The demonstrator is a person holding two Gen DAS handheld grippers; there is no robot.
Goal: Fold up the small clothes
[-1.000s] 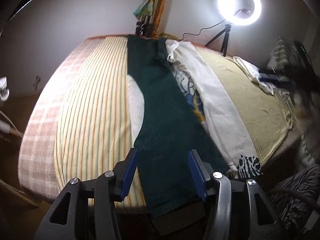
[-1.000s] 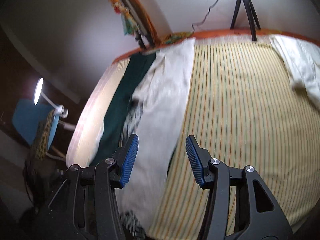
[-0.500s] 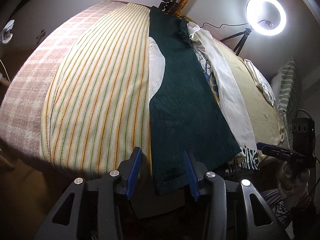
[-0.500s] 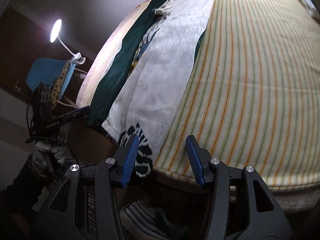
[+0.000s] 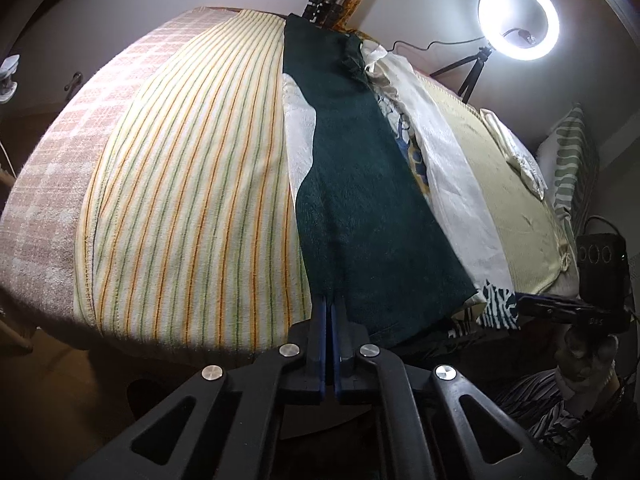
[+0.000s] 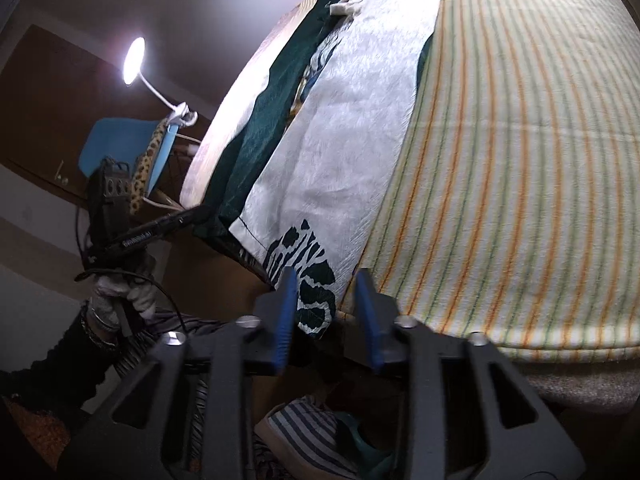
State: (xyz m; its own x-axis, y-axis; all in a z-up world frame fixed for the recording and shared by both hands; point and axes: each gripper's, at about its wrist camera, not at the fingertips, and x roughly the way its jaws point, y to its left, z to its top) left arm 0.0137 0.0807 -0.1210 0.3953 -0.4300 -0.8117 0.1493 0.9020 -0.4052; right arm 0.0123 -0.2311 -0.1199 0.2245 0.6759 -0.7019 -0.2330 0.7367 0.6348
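A long dark green cloth (image 5: pixel 352 184) lies lengthwise on the striped bed cover (image 5: pixel 192 184). My left gripper (image 5: pixel 329 304) is shut on its near left corner at the bed's edge. A white cloth (image 6: pixel 352 112) with a black zebra-print end (image 6: pixel 308 272) lies beside the green cloth (image 6: pixel 256 132). My right gripper (image 6: pixel 326 300) is open, its blue fingers on either side of the zebra-print corner hanging over the edge. A patterned blue and yellow garment (image 5: pixel 412 148) shows between the two cloths.
A ring light (image 5: pixel 518 18) on a tripod stands behind the bed. A pale folded cloth (image 5: pixel 516 152) lies at the far right. A desk lamp (image 6: pixel 134 60) and blue chair (image 6: pixel 120 148) stand left. The bed's near edge drops to a striped item (image 6: pixel 312 432).
My left gripper moved forward and closed on the green cloth's near corner. My right gripper came down to the zebra-print corner and narrowed its opening.
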